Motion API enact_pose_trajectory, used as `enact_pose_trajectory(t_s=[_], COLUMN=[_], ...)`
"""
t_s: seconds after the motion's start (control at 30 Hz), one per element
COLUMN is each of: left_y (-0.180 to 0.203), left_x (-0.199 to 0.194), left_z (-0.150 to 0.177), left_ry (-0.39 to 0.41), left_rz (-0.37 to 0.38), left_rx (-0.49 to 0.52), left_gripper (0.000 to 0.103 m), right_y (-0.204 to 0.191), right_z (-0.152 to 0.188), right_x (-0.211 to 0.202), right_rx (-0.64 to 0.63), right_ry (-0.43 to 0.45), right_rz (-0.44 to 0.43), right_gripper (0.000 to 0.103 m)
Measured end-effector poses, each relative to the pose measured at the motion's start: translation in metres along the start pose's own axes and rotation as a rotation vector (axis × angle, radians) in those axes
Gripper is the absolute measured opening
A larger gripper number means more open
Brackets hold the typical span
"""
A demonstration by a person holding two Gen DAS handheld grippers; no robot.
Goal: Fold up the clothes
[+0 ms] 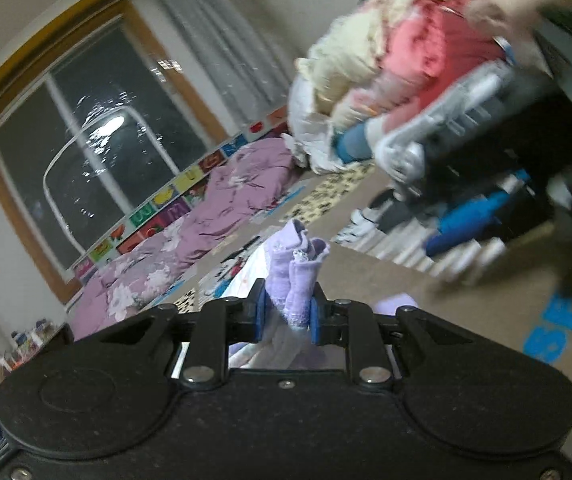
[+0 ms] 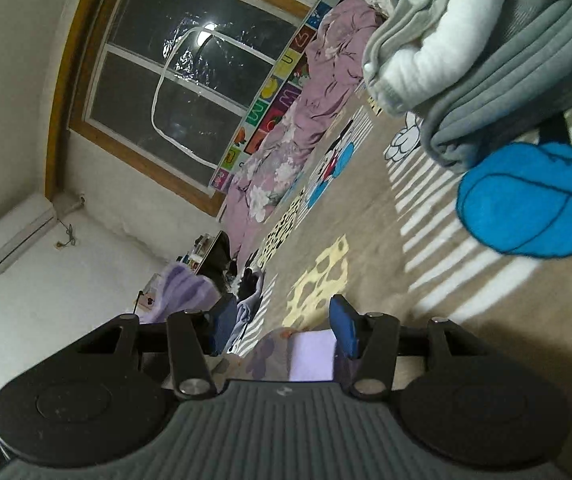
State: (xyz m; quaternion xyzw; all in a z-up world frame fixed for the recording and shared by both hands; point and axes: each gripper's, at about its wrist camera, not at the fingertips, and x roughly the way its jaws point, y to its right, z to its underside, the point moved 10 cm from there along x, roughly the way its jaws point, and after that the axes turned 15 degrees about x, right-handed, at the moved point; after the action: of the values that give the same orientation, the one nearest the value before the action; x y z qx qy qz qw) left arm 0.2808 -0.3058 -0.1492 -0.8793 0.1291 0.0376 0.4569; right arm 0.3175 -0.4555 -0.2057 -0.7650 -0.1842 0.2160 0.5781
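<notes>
My left gripper (image 1: 286, 314) is shut on a bunched lilac garment with lace trim (image 1: 297, 268), which sticks up between the blue pads above the bed. My right gripper (image 2: 282, 326) is open and empty, its blue pads wide apart; a lilac cloth (image 2: 311, 354) lies below it. The right gripper (image 1: 445, 136) also shows, blurred, in the left wrist view at the upper right. A pile of clothes in cream and pink (image 1: 397, 52) stands behind it, and a grey and white stack (image 2: 465, 52) shows in the right wrist view.
The bed has a tan cartoon sheet (image 2: 365, 216) with white stripes and blue shapes. A crumpled purple floral quilt (image 1: 190, 236) lies along the window side. A dark window (image 1: 86, 152) and an air conditioner (image 2: 14, 232) are on the walls.
</notes>
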Motion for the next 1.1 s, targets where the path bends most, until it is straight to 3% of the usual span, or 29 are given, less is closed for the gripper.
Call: enact_pose_trajectory(t_s=[0.2,0.47,0.53,0.57,0.6,0.77,0.87,0.93,1.0,1.1], left_y=[0.035,0.055,0.06,0.062,0.063,0.036,-0.01,-0.05,-0.093,-0.141], left_x=[0.005,0.015,0.015,0.012,0.006,-0.042,-0.068,-0.073,-0.066,-0.057], left_z=[0.014,0.022,0.019,0.015,0.011,-0.001,0.003,0.014,0.039,0.083], left_ry=[-0.039,-0.084,-0.081,-0.069,-0.053,0.035,0.062,0.051,0.008,-0.084], left_rz=[0.032,0.087,0.126,0.148,0.169,0.233,0.216,0.184,0.137,0.084], left_rx=[0.114,0.125,0.124,0.126,0.124,0.118,0.033,-0.079,-0.211,-0.382], left_gripper=[0.019,0.021,0.036,0.051,0.059,0.061,0.061,0.056,0.043,0.04], right_y=[-0.004,-0.032,-0.041,-0.043,-0.044,-0.045,-0.047,-0.051,-0.056,-0.069], right_z=[-0.005,0.01,0.016,0.018,0.018,0.014,0.011,0.014,0.018,0.034], right_x=[0.001,0.005,0.006,0.007,0.007,0.008,0.005,0.002,0.001,0.003], right_rx=[-0.038,-0.229,-0.279,-0.285,-0.287,-0.256,-0.267,-0.302,-0.344,-0.464], right_ry=[0.01,-0.003,-0.015,-0.018,-0.02,-0.004,0.025,0.04,0.051,0.056], right_rz=[-0.009,-0.033,-0.044,-0.046,-0.049,-0.064,-0.061,-0.06,-0.057,-0.043], right_gripper=[0.053,0.052,0.052,0.052,0.052,0.052,0.052,0.052,0.052,0.052])
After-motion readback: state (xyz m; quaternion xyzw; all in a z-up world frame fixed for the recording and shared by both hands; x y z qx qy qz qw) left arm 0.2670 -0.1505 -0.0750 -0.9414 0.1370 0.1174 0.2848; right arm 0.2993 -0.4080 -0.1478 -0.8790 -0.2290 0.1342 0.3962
